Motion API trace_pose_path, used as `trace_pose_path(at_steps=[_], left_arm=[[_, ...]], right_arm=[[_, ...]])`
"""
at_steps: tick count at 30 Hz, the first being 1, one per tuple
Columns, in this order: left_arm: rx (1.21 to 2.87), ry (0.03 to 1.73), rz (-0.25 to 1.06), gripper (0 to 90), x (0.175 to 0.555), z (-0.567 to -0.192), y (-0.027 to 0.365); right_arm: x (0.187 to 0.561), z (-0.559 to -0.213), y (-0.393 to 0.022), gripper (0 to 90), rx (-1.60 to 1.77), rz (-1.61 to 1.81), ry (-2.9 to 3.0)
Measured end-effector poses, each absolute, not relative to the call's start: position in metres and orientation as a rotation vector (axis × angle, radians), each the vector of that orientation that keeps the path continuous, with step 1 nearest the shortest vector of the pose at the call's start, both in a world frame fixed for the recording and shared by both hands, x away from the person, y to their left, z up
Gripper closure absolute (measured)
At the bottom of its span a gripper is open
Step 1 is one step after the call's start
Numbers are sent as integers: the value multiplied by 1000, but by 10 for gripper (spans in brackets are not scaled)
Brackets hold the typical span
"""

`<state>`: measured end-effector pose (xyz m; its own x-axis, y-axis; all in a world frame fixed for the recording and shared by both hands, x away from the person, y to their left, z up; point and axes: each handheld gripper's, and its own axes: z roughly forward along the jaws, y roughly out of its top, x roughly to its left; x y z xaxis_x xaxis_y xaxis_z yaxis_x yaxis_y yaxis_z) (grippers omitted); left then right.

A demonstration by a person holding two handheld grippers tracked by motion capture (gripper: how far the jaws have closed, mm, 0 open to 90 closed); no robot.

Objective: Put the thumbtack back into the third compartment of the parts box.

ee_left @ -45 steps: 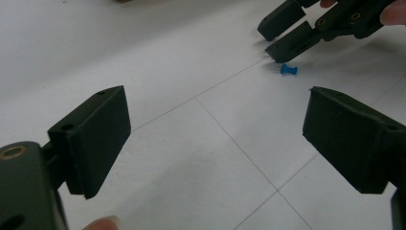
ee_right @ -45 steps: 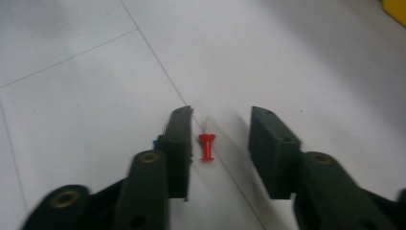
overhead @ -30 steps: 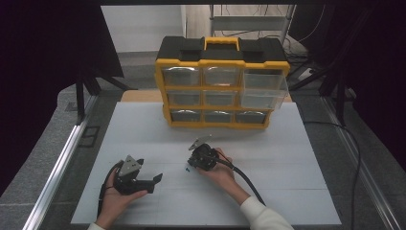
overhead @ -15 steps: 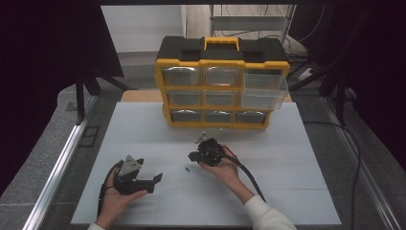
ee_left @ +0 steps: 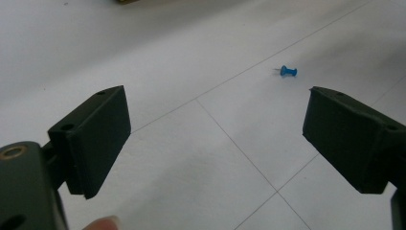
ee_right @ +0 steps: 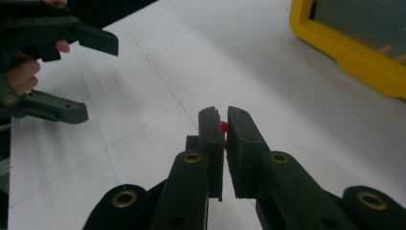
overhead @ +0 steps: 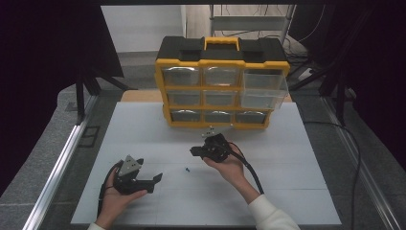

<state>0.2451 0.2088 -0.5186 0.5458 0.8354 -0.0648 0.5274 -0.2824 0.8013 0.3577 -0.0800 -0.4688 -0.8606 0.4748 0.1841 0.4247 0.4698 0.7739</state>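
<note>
My right tongs (ee_right: 224,125) are pinched nearly together w/ a small red thing (ee_right: 223,128) caught between the pads near the tips; prob. a red pushpin, but too little of it shows to be sure. In the high view the right tongs (overhead: 196,152) sit off the bench (overhead: 297,158), tips pointing left, just in front of the yellow-and-black drawer organizer (overhead: 221,81) at the far side of the bench. My right hand (overhead: 225,163) wraps the body from below, cable trailing back toward my sleeve.

Left tongs (ee_left: 215,139) are spread wide, nothing between the pads. They're low over the bench at the near-left; in the high view the left tongs (overhead: 155,179) point right, grey three-cornered plate on top, my left hand (overhead: 117,191) cupped under.

A blue pushpin (ee_left: 288,71) lies on its side on the bare bench, ahead of the left tongs & a bit toward the right pad, apart from both. From above the blue pushpin (overhead: 185,169) is between the two tongs, near the right hand's wrist side, touching neither.

Organizer: upper-right clear drawer (overhead: 264,88) stands pulled out past the frame; the other drawers sit flush.
</note>
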Motion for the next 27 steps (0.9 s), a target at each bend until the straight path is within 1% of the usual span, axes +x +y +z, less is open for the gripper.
trace_pose_path(at_steps=[9,27], left_arm=[[1962,1102,475,97,245,-519,209],[1962,1101,475,97,245,-519,209]], right_arm=[[353,-446,-91,846,797,1447,2580],[350,-415,-115,846,798,1544,2451]])
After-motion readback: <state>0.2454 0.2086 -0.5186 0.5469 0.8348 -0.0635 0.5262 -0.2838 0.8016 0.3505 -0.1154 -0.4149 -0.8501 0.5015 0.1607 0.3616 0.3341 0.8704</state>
